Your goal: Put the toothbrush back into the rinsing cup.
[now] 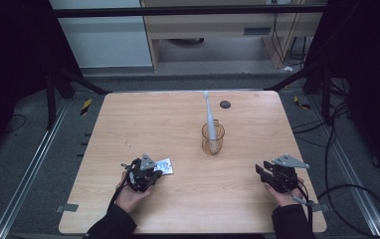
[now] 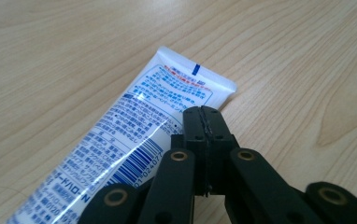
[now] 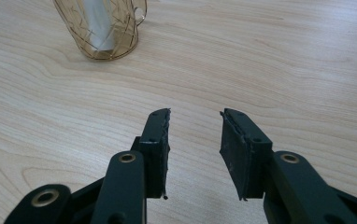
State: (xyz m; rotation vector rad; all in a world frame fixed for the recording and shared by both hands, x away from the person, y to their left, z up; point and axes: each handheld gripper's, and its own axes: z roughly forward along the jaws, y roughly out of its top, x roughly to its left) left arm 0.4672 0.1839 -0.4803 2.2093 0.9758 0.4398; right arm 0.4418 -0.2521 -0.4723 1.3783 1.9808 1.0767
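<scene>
Jaws of the left gripper [image 2: 203, 112]: pressed together pad to pad, nothing between them, tips hanging just over the near right edge of the tube [image 2: 120, 140]; whether they touch it cannot be told. Jaws of the right gripper [image 3: 195, 116]: parted with a clear gap, bare wood between them, holding nothing.

Tube: one, flat, white plastic, lying on the table [image 1: 188, 209] at its front left, just beside the left gripper in the high view. Crimped end with a short blue mark; printed side up with blue and red small print inside a blue border, and a barcode nearer the gripper body. Glossy, a streak of glare along it.

Cup [image 1: 213, 138]: one, clear amber glass with a handle, upright near the table's middle, well apart from both grippers.

Toothbrush [image 1: 208, 112]: one, white, standing in the cup, leaning toward the far side.

Grippers: two, one per hand.
</scene>
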